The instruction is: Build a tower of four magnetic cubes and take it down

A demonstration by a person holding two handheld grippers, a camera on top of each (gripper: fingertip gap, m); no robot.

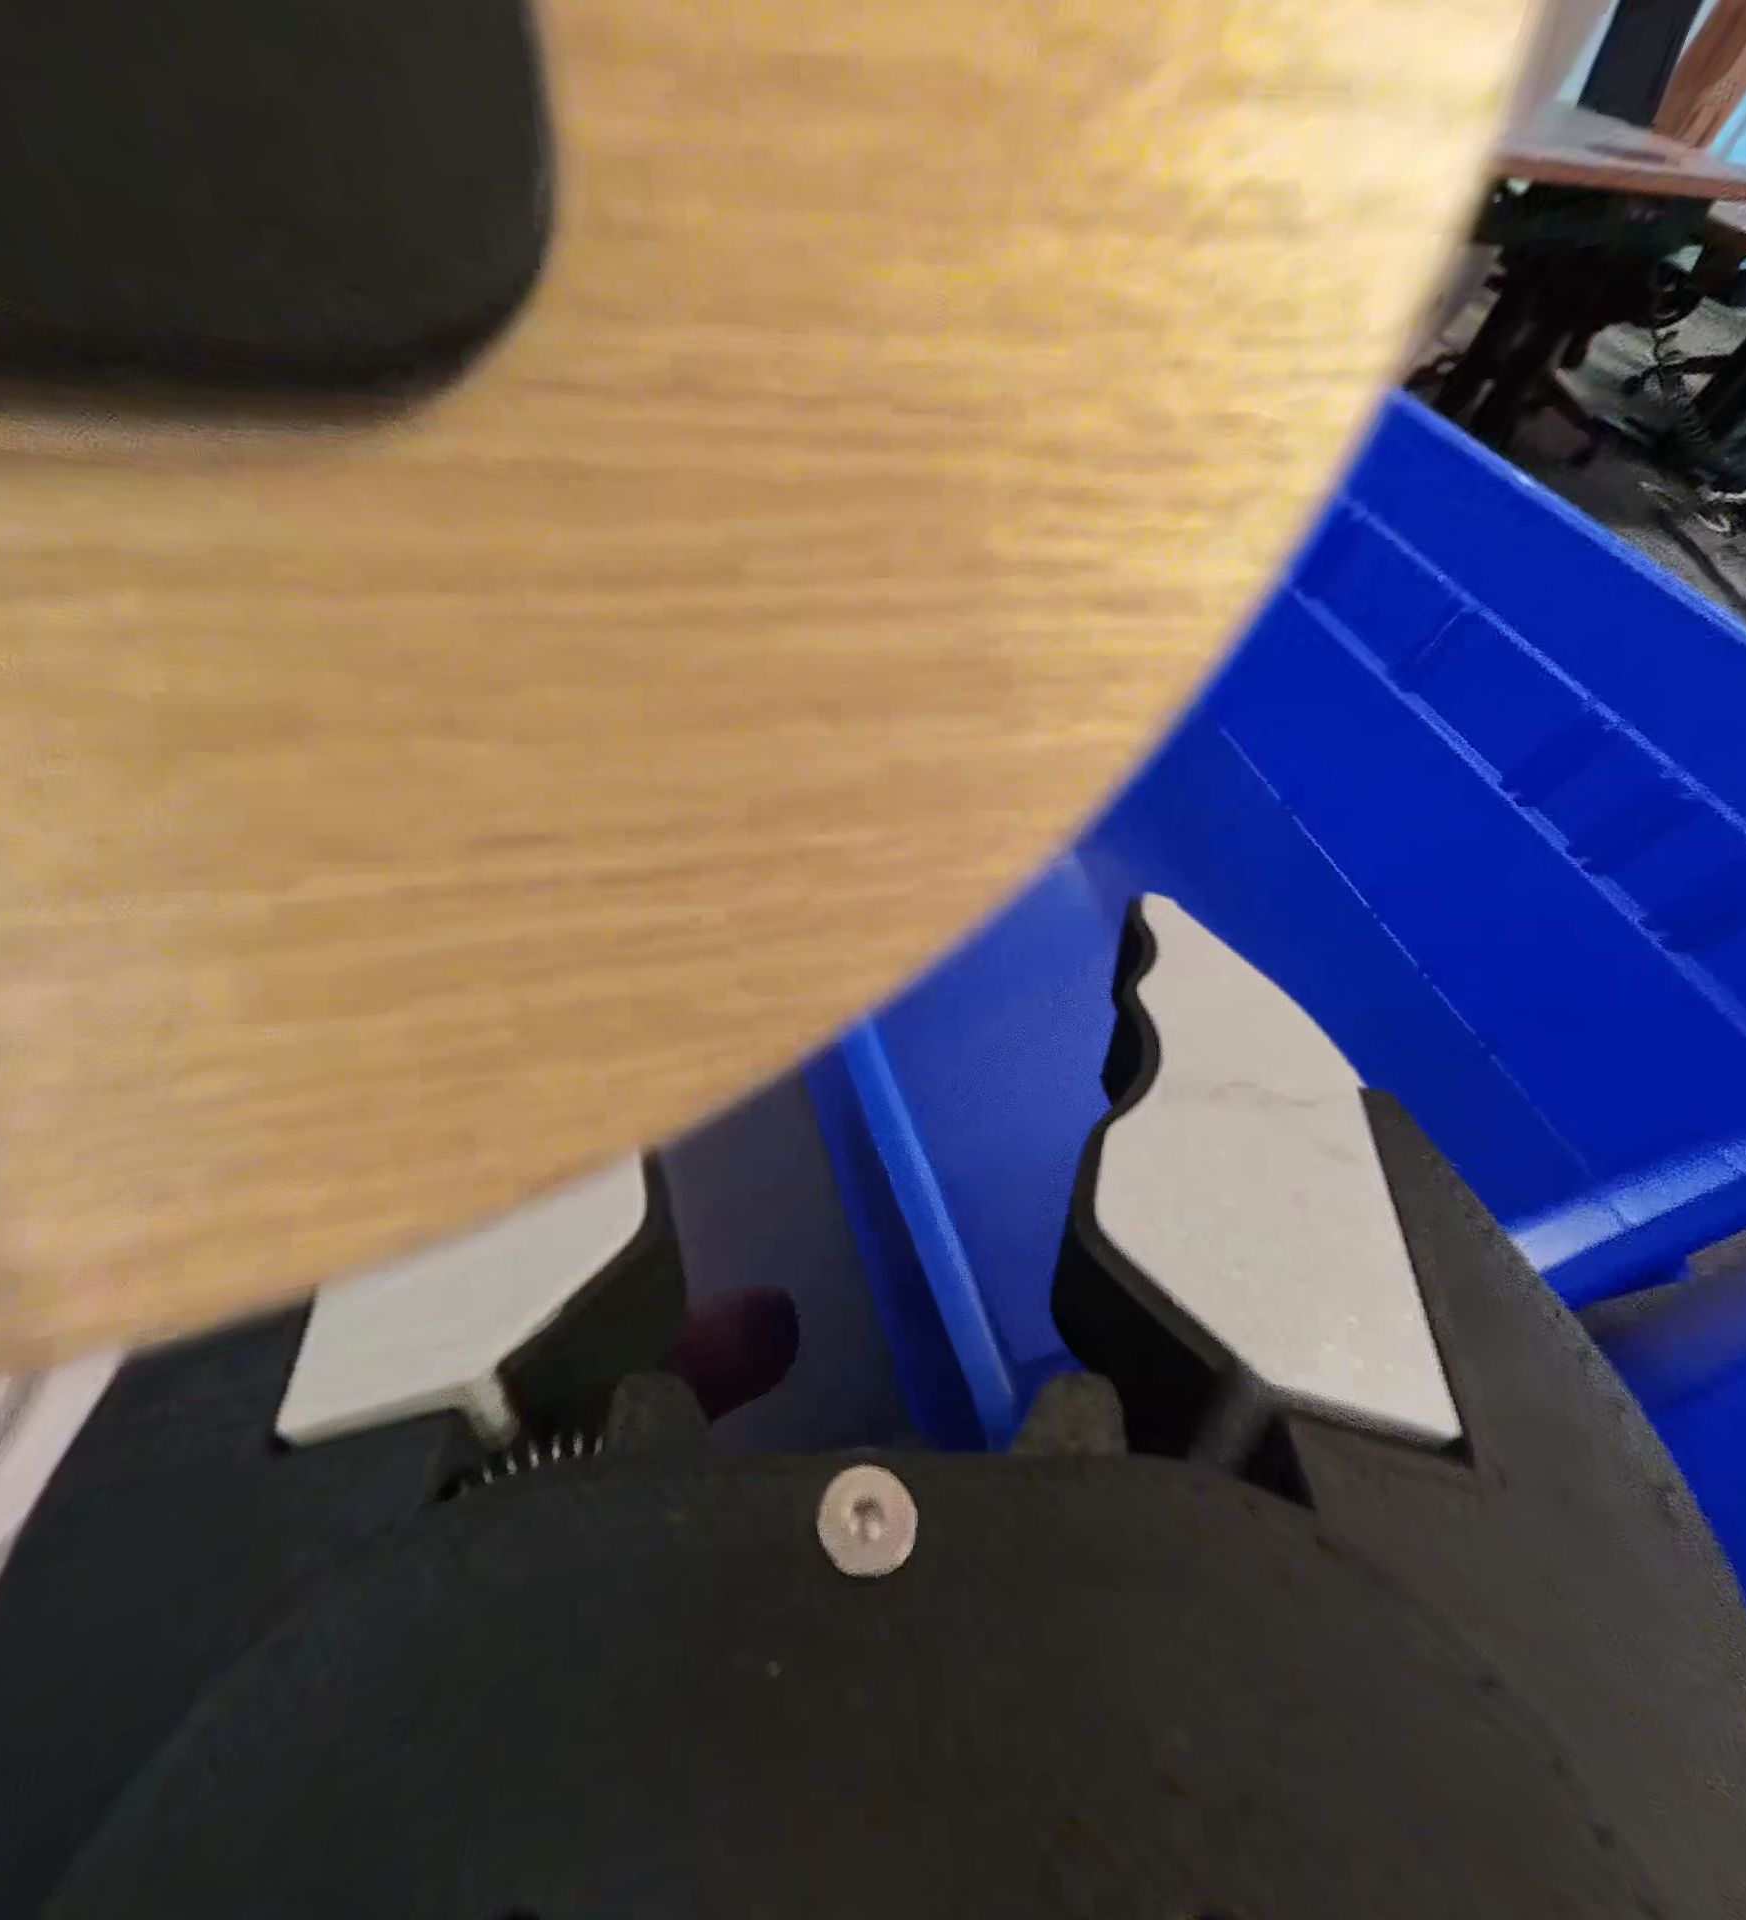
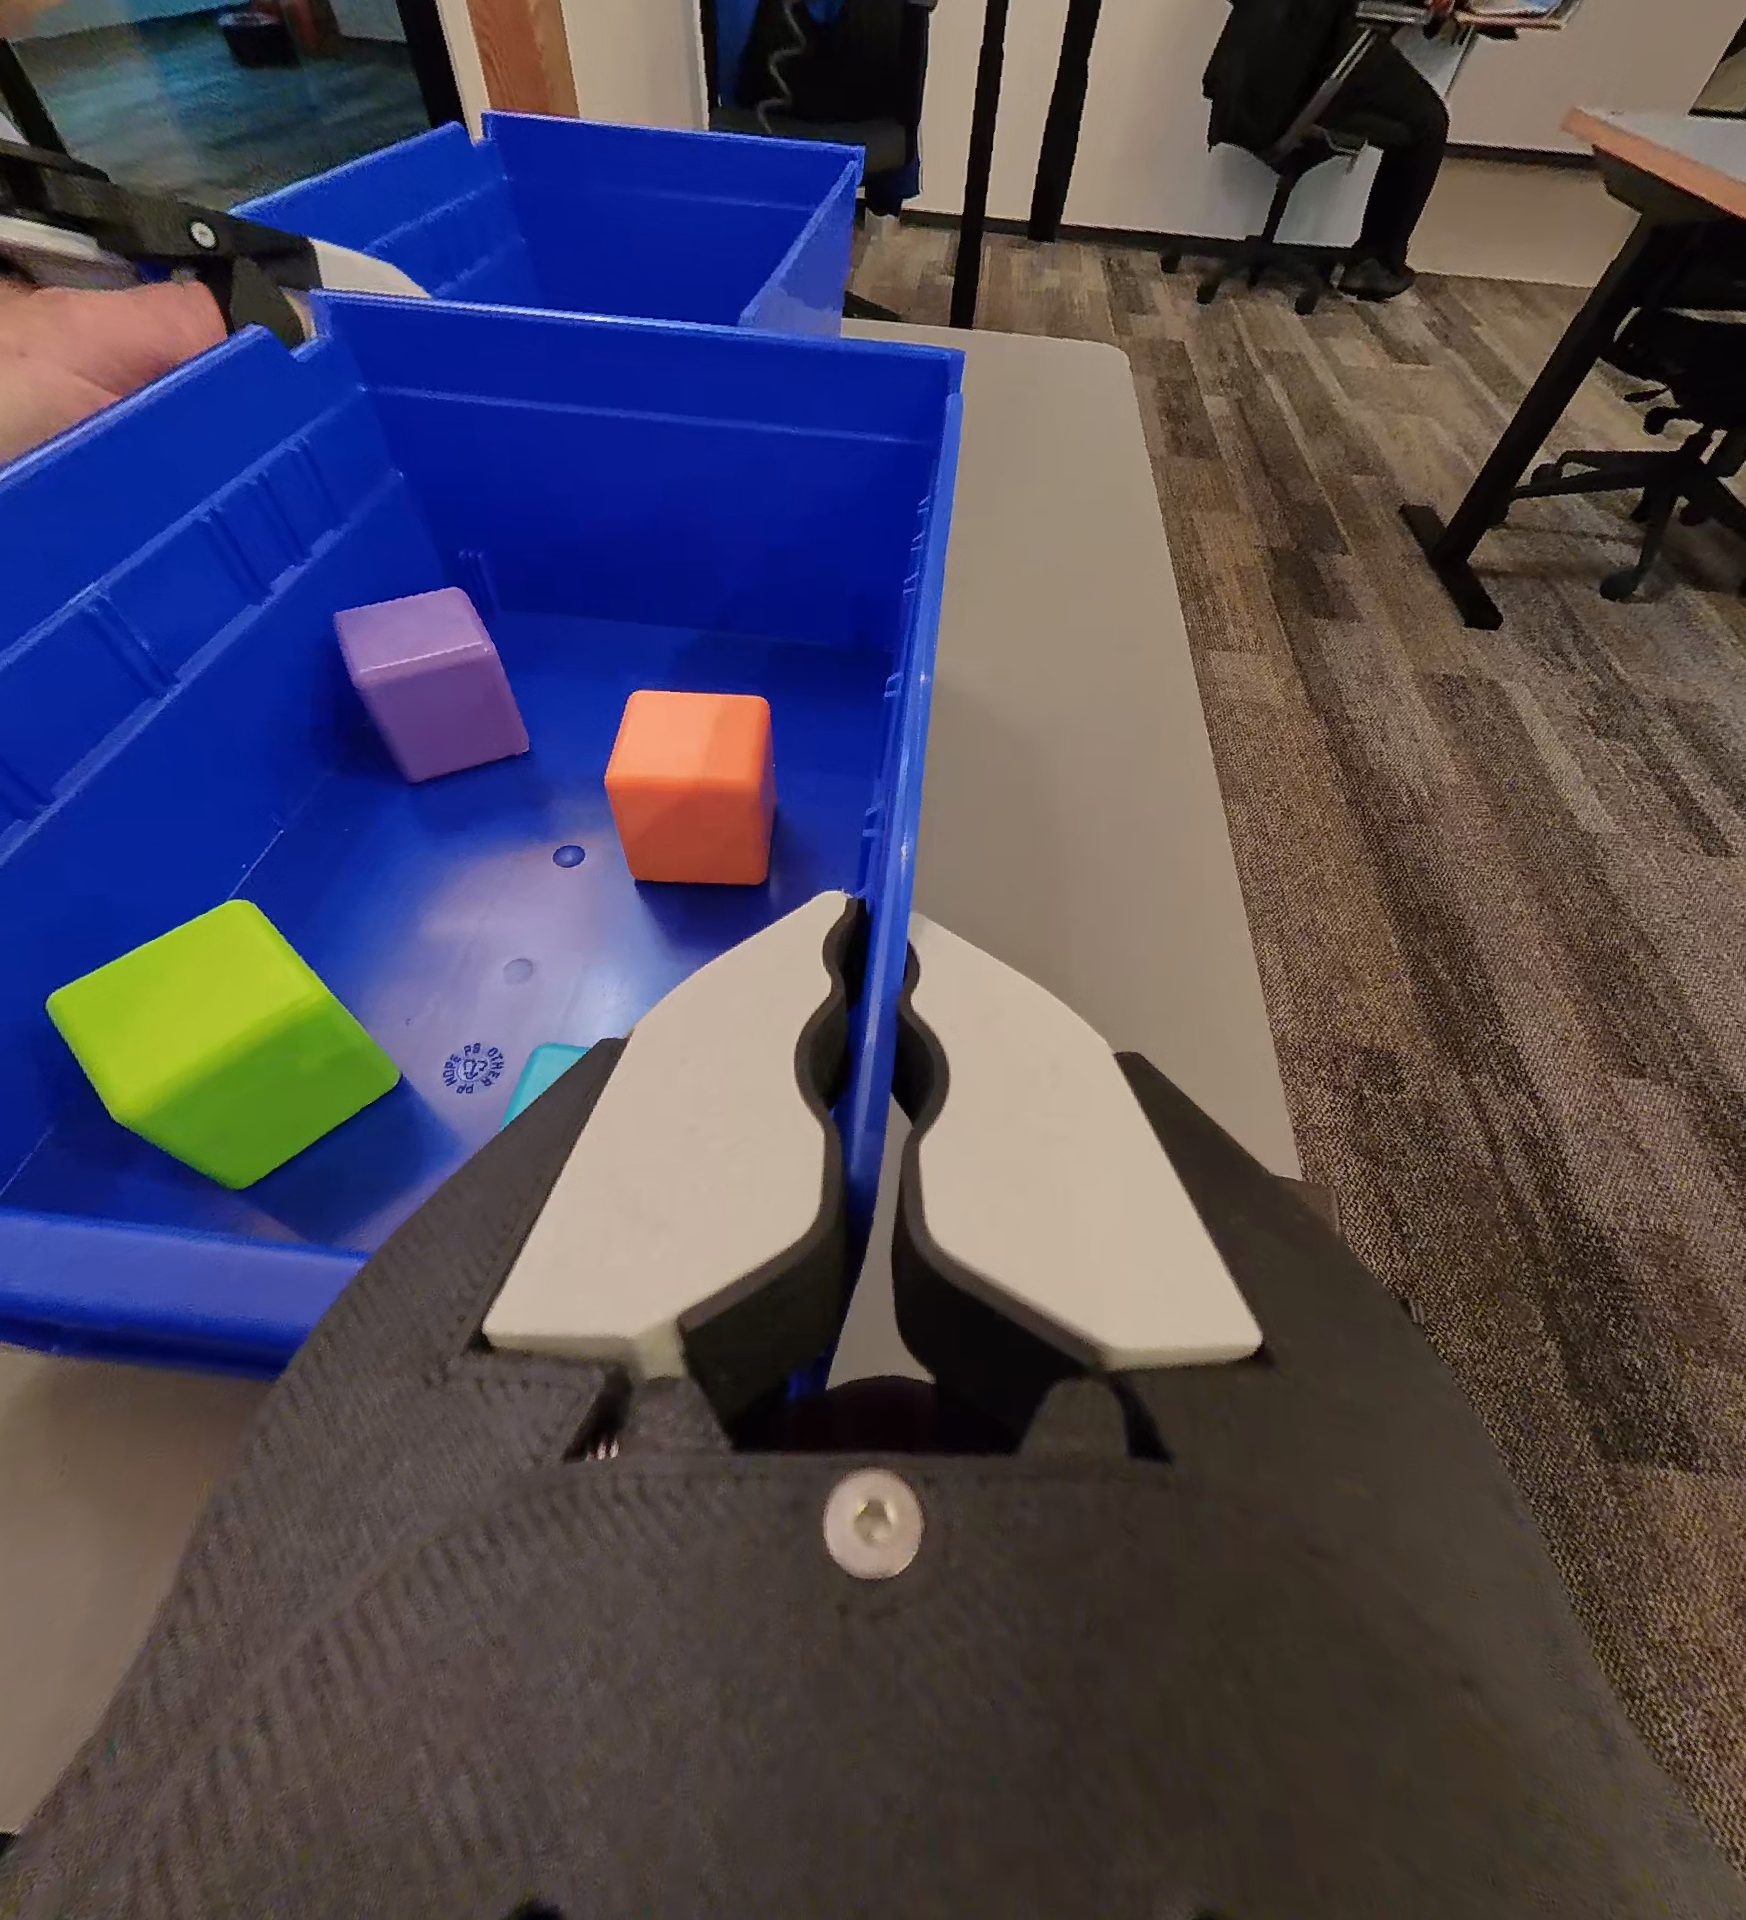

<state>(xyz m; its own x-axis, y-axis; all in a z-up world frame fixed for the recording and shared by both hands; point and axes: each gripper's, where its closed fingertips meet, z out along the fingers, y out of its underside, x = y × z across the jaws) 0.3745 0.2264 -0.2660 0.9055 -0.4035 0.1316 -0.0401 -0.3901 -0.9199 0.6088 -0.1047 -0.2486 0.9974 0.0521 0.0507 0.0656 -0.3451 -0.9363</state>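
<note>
Your right tool (image 2: 874,997) is clenched on the blue bin's (image 2: 640,468) right wall to steady it, four cubes loose inside; your left tool (image 1: 952,1143) is released.

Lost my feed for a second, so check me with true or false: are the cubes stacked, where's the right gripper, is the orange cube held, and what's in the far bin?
1. The cubes are stacked in a tower. False: the green cube, purple cube and orange cube lie apart on the floor of the near blue bin.
2. The right gripper straddles that bin's right wall. True.
3. The orange cube is held. False: nothing touches it.
4. A teal cube peeks from behind the right gripper. True.
5. The far bin holds cubes. False: none show there.
</note>
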